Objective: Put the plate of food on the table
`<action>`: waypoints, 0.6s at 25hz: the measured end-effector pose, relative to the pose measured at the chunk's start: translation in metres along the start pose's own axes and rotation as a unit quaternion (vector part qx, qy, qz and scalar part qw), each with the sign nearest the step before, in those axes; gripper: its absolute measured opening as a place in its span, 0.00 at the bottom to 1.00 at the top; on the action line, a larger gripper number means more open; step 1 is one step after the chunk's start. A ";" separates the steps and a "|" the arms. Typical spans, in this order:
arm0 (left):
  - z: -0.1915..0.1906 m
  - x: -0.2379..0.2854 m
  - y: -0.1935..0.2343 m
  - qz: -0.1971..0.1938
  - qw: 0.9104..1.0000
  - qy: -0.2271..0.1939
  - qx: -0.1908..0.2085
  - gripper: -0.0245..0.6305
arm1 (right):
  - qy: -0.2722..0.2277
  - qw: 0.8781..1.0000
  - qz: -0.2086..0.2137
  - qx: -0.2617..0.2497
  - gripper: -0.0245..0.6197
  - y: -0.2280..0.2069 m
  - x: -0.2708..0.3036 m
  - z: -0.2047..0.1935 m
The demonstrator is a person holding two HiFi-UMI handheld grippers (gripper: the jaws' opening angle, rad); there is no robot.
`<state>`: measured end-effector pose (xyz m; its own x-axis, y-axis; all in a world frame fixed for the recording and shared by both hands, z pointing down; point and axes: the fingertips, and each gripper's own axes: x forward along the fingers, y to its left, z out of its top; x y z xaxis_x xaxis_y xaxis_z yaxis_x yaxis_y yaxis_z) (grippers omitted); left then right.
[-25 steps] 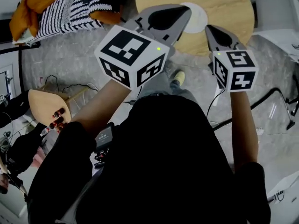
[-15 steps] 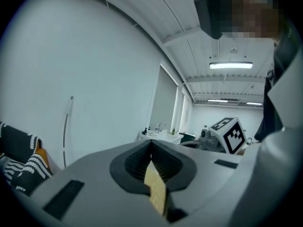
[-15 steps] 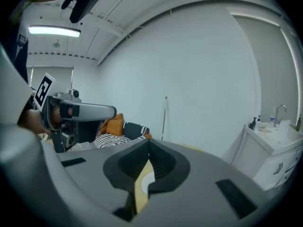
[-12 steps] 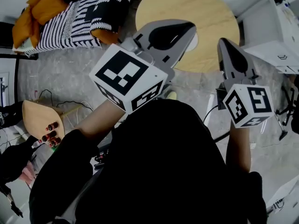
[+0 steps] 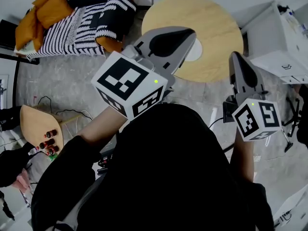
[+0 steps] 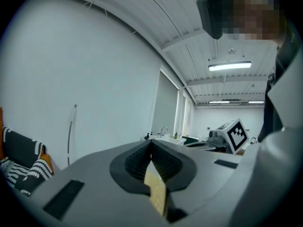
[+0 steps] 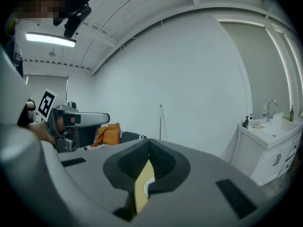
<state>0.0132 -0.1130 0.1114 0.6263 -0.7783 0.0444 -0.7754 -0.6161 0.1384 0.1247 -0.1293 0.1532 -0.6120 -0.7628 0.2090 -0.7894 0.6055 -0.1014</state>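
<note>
Both pairs of tongs, left (image 5: 192, 32) and right (image 5: 236, 55), are pressed together on nothing and point toward the round desk (image 5: 211, 18) at 12 o'clock. The wooden plate (image 5: 36, 124) with its red pieces (image 5: 48, 142) lies low at 9 o'clock, well apart from the desk; what carries it is unclear. The food is bunched at one end, so a pinch on the far rim would likely tip the plate and roll the pieces off. Its long axis seems to run from 11 to 5 o'clock, with the narrow end toward 11 and the other end hidden by a sleeve (image 5: 62, 177).
</note>
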 end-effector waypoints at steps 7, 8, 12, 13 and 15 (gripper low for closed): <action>0.000 -0.007 0.003 0.022 1.000 0.002 -0.003 0.05 | -0.002 1.000 0.014 -0.012 0.05 0.014 0.005 0.000; 0.000 -0.007 0.003 0.025 1.000 0.002 -0.002 0.05 | 0.000 1.000 0.016 -0.012 0.05 0.014 0.006 -0.002; 0.001 -0.009 0.002 0.029 1.000 -0.001 -0.010 0.05 | 0.009 1.000 0.023 -0.010 0.05 0.015 0.008 -0.008; 0.000 -0.009 0.001 0.030 0.999 -0.001 -0.012 0.05 | 0.011 1.000 0.026 -0.010 0.05 0.016 0.008 -0.009; 0.000 -0.009 0.002 0.033 0.999 0.000 -0.015 0.05 | 0.013 0.999 0.030 -0.009 0.05 0.016 0.010 -0.011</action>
<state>0.0064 -0.1068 0.1117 0.5741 -0.8170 0.0542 -0.8121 -0.5598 0.1645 0.1065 -0.1246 0.1649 -0.6569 -0.7186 0.2283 -0.7497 0.6547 -0.0967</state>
